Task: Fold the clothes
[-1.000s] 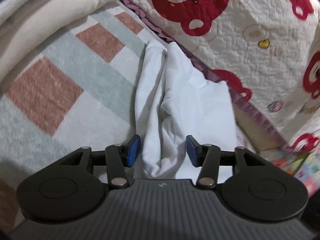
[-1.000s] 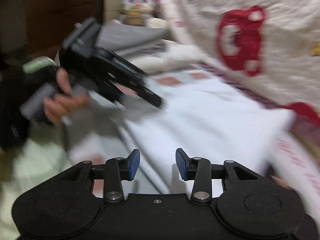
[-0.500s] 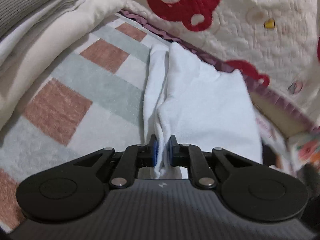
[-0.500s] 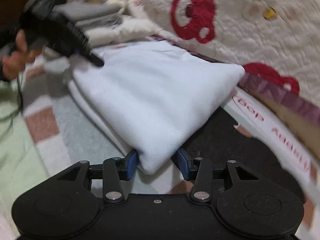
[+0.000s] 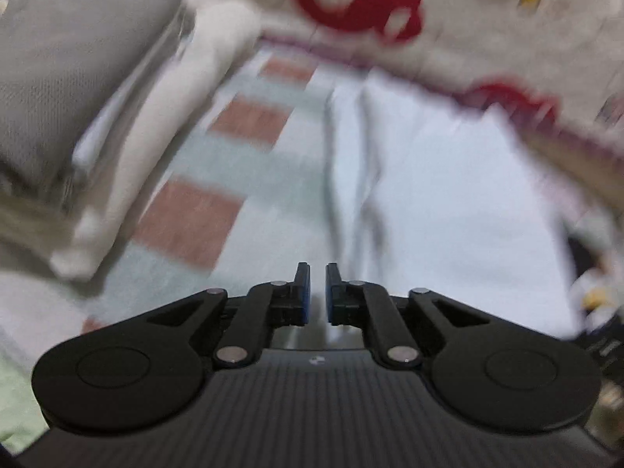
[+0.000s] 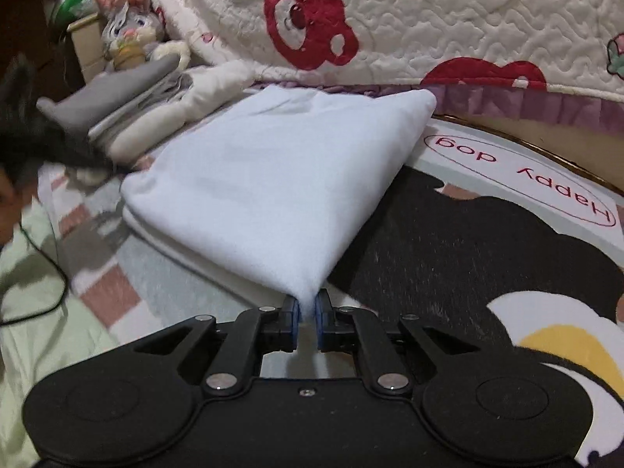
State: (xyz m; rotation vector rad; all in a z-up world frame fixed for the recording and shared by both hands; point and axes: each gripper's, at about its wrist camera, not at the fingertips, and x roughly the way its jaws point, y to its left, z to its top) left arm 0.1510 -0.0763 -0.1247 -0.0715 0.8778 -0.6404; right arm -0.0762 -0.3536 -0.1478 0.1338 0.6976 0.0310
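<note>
A folded white cloth (image 6: 273, 179) lies on the checked blanket (image 6: 113, 292). My right gripper (image 6: 308, 312) is shut on its near corner, which narrows to a point between the blue pads. In the left wrist view, which is motion-blurred, the same white cloth (image 5: 448, 202) stretches ahead. A long fold of it runs down into my left gripper (image 5: 318, 292), whose pads stand almost together on it. From the right wrist view, the left gripper (image 6: 62, 148) is a dark blur at the cloth's far left corner.
A stack of grey and cream folded clothes (image 6: 128, 97) sits at the back left, with a plush rabbit (image 6: 124, 35) behind it. A quilt with red bears (image 6: 409, 19) rises along the back. A black dog mat (image 6: 487, 241) lies to the right.
My left gripper went from open to shut on the cloth's fold and is now moving, which blurs its view. My right gripper closed from around the near corner onto it.
</note>
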